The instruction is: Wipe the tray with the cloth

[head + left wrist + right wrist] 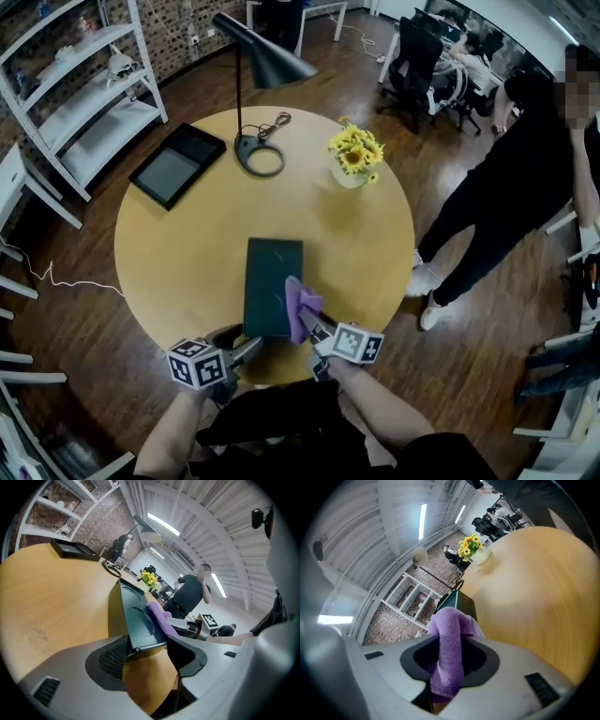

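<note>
Purple cloth [302, 305] pinched by right gripper [315, 328], laid on dark tray [267, 277]; tray's near end clamped by wide-spread left gripper [247, 345].

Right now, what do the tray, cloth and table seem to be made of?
Tray: dark green, smooth, slight sheen, moulded round recess; likely plastic.
Cloth: purple, fuzzy pile; looks like terry or microfibre.
Table: pale wood-look top, faint grain, matte; solid wood or laminate, can't tell.

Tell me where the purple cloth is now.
In the head view the purple cloth is pinched in the right gripper, resting over the right edge of the dark tray, near the person.
</note>
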`<state>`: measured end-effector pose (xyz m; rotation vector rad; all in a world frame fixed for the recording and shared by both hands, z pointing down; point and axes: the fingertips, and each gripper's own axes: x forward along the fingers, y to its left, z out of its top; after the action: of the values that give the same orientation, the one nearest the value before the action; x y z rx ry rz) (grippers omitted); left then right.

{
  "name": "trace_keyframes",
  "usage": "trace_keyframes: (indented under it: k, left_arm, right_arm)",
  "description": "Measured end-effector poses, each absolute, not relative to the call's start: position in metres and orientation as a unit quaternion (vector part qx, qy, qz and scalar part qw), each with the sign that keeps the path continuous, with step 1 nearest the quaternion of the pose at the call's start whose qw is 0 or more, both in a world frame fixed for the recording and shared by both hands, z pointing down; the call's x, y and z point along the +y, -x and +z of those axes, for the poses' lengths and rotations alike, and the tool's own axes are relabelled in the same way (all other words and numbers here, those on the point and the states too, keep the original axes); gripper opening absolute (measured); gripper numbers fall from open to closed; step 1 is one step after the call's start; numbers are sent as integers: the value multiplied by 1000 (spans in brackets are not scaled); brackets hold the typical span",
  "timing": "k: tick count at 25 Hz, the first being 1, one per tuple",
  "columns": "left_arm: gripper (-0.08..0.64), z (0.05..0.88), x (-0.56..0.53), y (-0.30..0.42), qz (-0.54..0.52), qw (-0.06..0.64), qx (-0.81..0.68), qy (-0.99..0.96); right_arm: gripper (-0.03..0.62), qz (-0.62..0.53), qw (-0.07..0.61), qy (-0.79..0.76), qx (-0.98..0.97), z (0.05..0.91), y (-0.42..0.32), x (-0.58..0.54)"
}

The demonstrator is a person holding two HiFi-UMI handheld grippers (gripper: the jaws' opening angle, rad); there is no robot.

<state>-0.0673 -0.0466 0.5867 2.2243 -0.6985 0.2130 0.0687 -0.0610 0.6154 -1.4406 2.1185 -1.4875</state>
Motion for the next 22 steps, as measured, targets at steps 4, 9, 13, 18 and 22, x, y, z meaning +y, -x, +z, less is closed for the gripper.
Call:
trace_keyframes:
  k: [4, 9, 13, 18, 22]
  left_arm:
    - [244, 583, -41, 43, 76, 405, -258, -874]
    - [242, 584, -28, 1, 99, 409, -207, -883]
    - [243, 585, -16, -42, 138, 392, -150, -897]
    - [229, 589, -14, -78, 135, 412, -112, -894]
    - [229, 567, -40, -47, 76, 424, -115, -895]
  right_arm:
    - [106, -491, 80, 485, 719, 611, -92, -94]
    - [106, -459, 22, 472, 752, 609, -113, -124]
    - [107, -409, -32, 474, 779, 606, -136, -135]
    - [107, -404, 42, 558, 723, 596, -206, -142]
    - [107, -448, 150, 607, 639, 606, -241, -108]
